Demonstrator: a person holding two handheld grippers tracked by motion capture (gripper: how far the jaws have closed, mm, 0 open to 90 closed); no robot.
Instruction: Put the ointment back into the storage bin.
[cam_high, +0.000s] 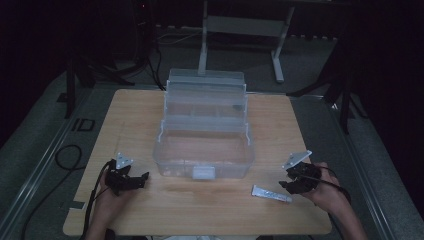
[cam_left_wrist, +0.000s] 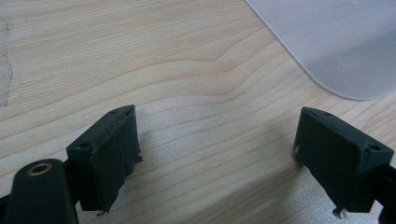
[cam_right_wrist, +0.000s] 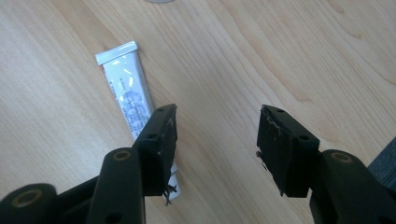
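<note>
Right gripper view: right gripper (cam_right_wrist: 215, 144) spread, empty, beside white tube (cam_right_wrist: 128, 91)
Tube looks light, soft, slippery; pinch mid-body. Left gripper (cam_left_wrist: 217, 156) spread too

table (cam_high: 150, 115) pale wood grain | box (cam_high: 202, 150) clear frosted | tube (cam_right_wrist: 126, 88) white, grey print | claws black

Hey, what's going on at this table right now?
A person sits at a wooden table with a two-jaw gripper in each hand. A clear plastic organizer box stands open in the middle. A small white tube lies flat in front of the box, toward the right. The right gripper is open and sits right by the tube, one jaw over its end, not gripping it. The left gripper is open above bare wood near the box's corner, holding nothing.
</note>
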